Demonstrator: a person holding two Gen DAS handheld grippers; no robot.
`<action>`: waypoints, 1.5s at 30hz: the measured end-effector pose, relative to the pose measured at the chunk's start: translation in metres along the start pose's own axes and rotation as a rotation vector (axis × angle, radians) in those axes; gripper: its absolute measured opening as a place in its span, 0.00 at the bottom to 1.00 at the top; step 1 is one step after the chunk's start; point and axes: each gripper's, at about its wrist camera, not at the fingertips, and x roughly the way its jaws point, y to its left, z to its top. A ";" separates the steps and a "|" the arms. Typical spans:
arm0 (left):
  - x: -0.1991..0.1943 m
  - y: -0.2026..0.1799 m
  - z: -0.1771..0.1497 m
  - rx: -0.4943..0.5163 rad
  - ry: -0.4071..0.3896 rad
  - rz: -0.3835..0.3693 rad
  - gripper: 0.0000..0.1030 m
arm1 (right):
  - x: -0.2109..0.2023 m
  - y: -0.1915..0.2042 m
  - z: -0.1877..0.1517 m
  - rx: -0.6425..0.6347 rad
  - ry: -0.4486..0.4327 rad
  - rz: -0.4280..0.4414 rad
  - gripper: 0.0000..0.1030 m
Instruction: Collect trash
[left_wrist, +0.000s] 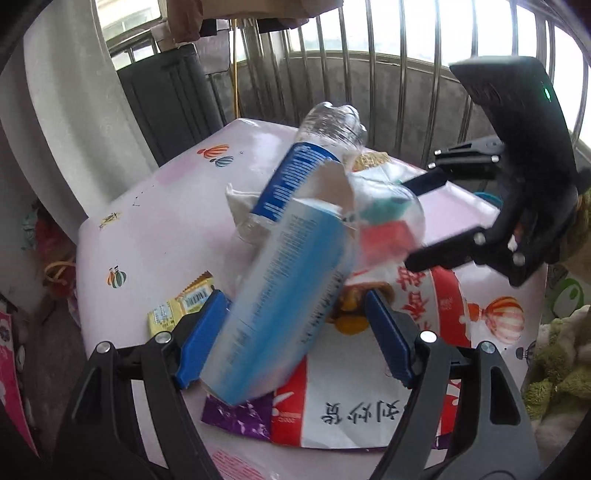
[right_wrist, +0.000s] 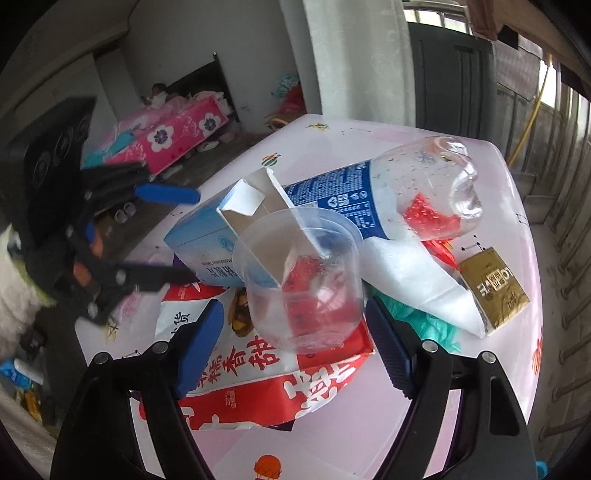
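The left gripper (left_wrist: 291, 339) pinched the blue box (left_wrist: 280, 291) at the middle of the frame and the right gripper (right_wrist: 291, 343) squeezed the clear cup (right_wrist: 306, 280), so the bottle (right_wrist: 399, 192) leaning on them could have rolled off the table (right_wrist: 480, 387).

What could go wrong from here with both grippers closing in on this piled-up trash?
1. The light blue carton lies tilted between the left gripper pads; a squeeze may twist it out.
2. The clear plastic cup between the right gripper pads could crush or slip.
3. The clear blue-labelled bottle rests on the pile and may roll.
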 end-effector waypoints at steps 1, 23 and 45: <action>0.002 0.004 0.002 0.004 0.007 -0.016 0.71 | 0.000 -0.001 0.001 0.000 0.003 0.003 0.75; 0.005 0.004 0.002 0.069 0.090 -0.064 0.28 | -0.008 -0.009 0.010 0.028 -0.047 0.041 0.63; -0.057 0.026 0.000 -0.275 -0.187 -0.036 0.27 | -0.065 -0.021 0.020 0.200 -0.207 0.091 0.63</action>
